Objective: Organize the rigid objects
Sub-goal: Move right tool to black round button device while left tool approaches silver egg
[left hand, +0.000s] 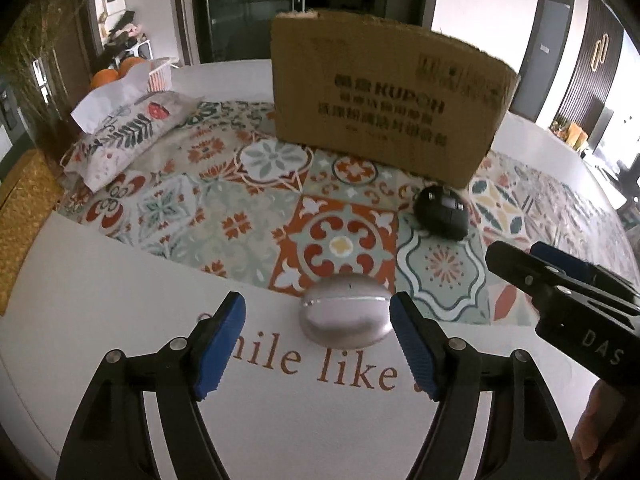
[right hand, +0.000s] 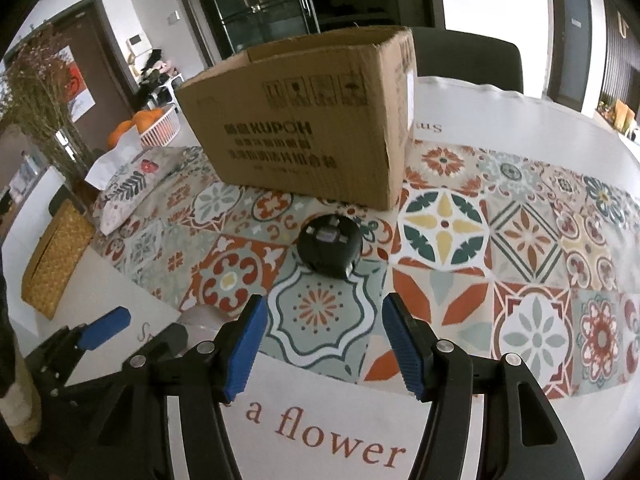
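A silver oval case (left hand: pixel 345 312) lies on the tablecloth between the fingertips of my left gripper (left hand: pixel 318 340), which is open and apart from it. A black round tape measure (left hand: pixel 441 217) lies further off, in front of an open cardboard box (left hand: pixel 384 96). In the right wrist view the tape measure (right hand: pixel 330 245) lies ahead of my right gripper (right hand: pixel 320 344), which is open and empty. The box (right hand: pixel 304 128) stands behind it. The right gripper also shows in the left wrist view (left hand: pixel 560 280); the left gripper shows at lower left of the right wrist view (right hand: pixel 132 332).
A floral tissue pouch (left hand: pixel 128 136) lies at left, with a white basket of oranges (left hand: pixel 132 70) behind it. A woven box (right hand: pixel 56 256) sits at the table's left edge. A dark chair (right hand: pixel 468 56) stands behind the table. A patterned cloth (right hand: pixel 480 240) covers the table.
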`<state>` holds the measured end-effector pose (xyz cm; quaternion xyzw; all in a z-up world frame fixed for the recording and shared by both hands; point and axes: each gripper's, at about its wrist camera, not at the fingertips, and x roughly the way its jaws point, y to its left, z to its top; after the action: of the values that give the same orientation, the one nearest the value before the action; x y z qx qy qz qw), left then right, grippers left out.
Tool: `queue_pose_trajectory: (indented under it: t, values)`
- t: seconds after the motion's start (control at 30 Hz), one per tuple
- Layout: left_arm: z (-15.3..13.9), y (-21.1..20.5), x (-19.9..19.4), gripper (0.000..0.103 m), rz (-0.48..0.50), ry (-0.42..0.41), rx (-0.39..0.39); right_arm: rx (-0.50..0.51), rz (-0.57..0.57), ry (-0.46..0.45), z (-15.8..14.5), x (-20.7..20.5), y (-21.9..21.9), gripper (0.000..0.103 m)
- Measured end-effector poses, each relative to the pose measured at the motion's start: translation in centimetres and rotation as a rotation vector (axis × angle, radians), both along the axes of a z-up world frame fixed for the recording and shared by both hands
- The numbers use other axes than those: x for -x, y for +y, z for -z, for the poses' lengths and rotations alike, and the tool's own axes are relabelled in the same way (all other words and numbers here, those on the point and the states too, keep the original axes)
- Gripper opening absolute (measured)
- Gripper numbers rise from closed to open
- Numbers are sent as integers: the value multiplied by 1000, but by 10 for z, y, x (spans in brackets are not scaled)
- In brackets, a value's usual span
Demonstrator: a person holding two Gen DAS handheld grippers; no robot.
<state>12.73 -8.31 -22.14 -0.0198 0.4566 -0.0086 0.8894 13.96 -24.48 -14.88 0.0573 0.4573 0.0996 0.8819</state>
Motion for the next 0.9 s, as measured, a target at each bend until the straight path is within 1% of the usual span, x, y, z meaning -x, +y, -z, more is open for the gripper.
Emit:
queue_pose_trajectory:
  t: [0.1, 0.2, 0.27, 0.43, 0.6, 0.73, 0.9]
  values:
    - [5, -5, 1, 75, 3, -8, -13, 25, -22, -3, 4, 2, 3, 61]
    - [10, -9, 0, 76, 9, -3, -11, 22, -35, 4, 8, 2, 2, 61]
    - [13, -12, -1, 76, 10, -4, -15, 25, -40, 2, 11, -1, 1, 65]
    - [17, -16, -4, 76, 8, -16, -26, 18, -44, 4, 18, -11, -2, 67]
    - [26, -18, -9, 77, 8, 14, -21, 24, -70, 24, 29, -22, 0, 67]
    - [27, -20, -8, 77, 15, 1, -27, 28, -91, 20, 31, -28, 2, 72]
    - [31, -23, -10, 77, 14, 7, -33, 34, -104, 17, 34, -35, 3, 72]
